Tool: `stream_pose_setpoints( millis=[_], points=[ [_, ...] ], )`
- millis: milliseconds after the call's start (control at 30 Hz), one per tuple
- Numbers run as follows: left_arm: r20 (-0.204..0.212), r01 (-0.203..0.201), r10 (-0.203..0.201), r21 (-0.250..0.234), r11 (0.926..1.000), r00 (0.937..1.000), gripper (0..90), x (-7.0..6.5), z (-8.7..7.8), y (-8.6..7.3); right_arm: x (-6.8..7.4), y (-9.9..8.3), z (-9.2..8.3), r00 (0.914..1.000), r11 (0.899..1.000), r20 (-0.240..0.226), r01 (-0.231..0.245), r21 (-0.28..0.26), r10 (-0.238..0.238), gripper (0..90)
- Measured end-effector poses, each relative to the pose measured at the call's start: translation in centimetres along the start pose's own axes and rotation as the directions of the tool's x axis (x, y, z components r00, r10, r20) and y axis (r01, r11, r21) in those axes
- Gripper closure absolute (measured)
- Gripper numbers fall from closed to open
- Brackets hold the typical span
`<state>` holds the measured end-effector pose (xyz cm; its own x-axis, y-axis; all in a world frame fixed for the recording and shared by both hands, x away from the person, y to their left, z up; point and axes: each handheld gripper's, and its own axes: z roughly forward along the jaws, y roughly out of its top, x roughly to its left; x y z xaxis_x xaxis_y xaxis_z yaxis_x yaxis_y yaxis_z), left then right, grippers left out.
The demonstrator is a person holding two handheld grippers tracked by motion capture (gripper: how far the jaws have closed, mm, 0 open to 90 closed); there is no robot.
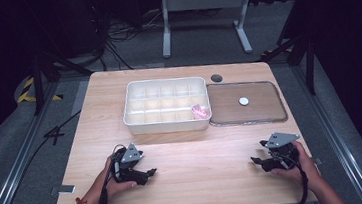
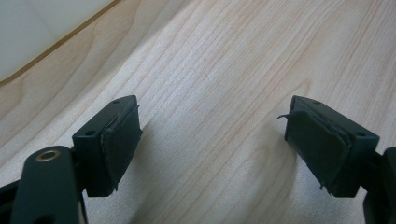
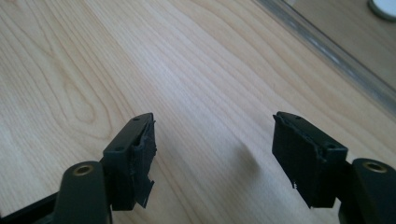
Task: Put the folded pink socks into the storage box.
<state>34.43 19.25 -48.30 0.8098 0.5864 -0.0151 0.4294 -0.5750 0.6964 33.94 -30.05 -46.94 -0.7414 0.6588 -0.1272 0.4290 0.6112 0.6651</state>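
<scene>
A light wooden counter (image 1: 186, 182) with rounded corners stood on grey carpeted floor (image 1: 12, 148) in a dim room. Beyond it, the white metal legs of another table (image 1: 205, 9) rose from the floor, with black cables (image 1: 117, 35) lying tangled beside them. Yellow and black hazard tape (image 1: 30, 91) marked the floor at the left. The far surroundings were dark; bright light fell on the counter.

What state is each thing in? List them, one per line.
Left gripper: open, empty, low over the table.
Right gripper: open, empty, low over the table.
White compartment box: lid off, one pink item in its near right compartment.
Clear lid: flat on the table beside the box.
</scene>
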Motion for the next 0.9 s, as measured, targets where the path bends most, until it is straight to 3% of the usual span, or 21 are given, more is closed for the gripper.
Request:
stream_pose_setpoints(
  millis=[200,400,900],
  points=[
    [0.002,-0.002,0.002,0.006,1.0,1.0,18.4,0.0,-0.1,0.0,-0.5,-1.8,-0.4,0.996,0.996,-0.03,-0.086,-0.037,0.085,28.9],
    [-0.001,-0.001,0.001,0.001,1.0,1.0,18.4,0.0,0.0,0.0,-0.9,-3.1,-0.4,0.9869,0.983,-0.046,-0.158,-0.097,0.154,26.4],
    [-0.005,0.002,-0.002,0.0,1.0,1.0,18.4,-0.1,0.0,0.0,-0.8,-3.2,-0.4,0.9854,0.98,-0.03,-0.17,-0.1,0.168,25.1]
  ],
)
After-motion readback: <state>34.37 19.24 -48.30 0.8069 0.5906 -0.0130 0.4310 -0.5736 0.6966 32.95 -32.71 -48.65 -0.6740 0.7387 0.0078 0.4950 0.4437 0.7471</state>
